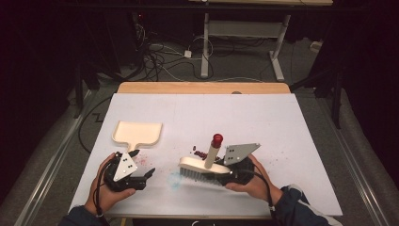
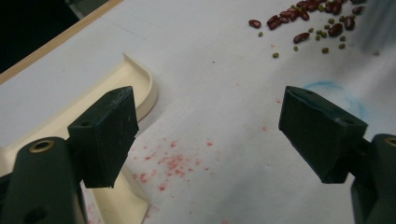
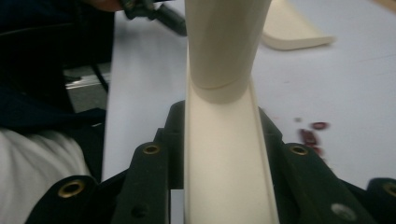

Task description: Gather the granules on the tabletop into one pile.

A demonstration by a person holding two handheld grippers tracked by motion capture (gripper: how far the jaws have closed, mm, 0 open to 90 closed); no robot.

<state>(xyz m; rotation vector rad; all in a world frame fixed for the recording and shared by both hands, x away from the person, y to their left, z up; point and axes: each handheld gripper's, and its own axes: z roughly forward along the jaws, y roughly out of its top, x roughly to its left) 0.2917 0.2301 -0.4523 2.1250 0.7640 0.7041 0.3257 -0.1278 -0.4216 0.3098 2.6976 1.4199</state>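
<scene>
A cream brush (image 1: 201, 165) with a red-tipped handle (image 1: 216, 140) is held just above the white table cover, and my right gripper (image 1: 226, 169) is shut on its body from the right end. In the right gripper view the jaws clamp both sides of the brush (image 3: 224, 158). A cream dustpan (image 1: 137, 133) lies flat at the left. My left gripper (image 1: 142, 162) is open just in front of the dustpan's handle, with nothing between its jaws (image 2: 210, 116). Red beans (image 1: 200, 153) and small green ones (image 2: 322, 39) lie scattered behind the brush.
A white sheet (image 1: 282, 122) covers the table, with a wooden edge (image 1: 202, 87) at the back. A faint blue ring (image 1: 175, 180) and red specks (image 2: 173, 161) mark the sheet. Cables and desk legs (image 1: 205, 52) stand on the floor beyond.
</scene>
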